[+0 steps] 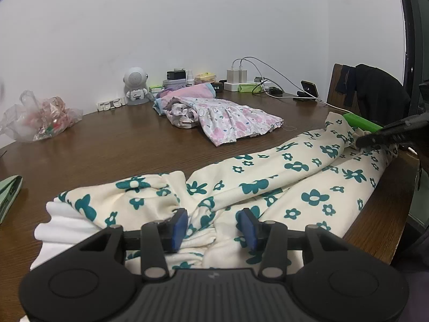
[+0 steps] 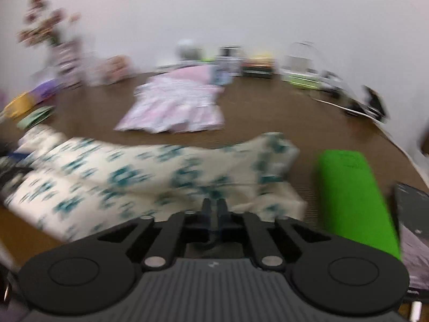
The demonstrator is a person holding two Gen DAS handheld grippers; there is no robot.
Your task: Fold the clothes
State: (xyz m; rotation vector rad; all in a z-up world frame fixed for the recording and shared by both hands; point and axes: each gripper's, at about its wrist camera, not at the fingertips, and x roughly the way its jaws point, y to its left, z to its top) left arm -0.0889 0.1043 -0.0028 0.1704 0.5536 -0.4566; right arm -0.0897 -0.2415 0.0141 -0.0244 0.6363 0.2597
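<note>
Cream trousers with teal flowers [image 1: 268, 182] lie across the brown table [image 1: 120, 147], waistband toward me and legs stretching to the right. My left gripper [image 1: 213, 222] stands open, its blue pads [image 1: 179, 224] on either side of the bunched waistband. In the left wrist view my right gripper [image 1: 372, 139] pinches the far leg end. The right wrist view is blurred. There my right gripper [image 2: 214, 205] has its fingers together on the trousers [image 2: 134, 171] near the cuff.
A pink floral dress [image 1: 228, 118] lies mid-table. Along the wall stand a plastic bag [image 1: 40, 118], a white astronaut figure [image 1: 135, 86], chargers [image 1: 237, 76] and a phone [image 1: 309, 88]. A green roll [image 2: 351, 196] lies by the right edge, near a chair [image 1: 375, 91] draped with dark clothes.
</note>
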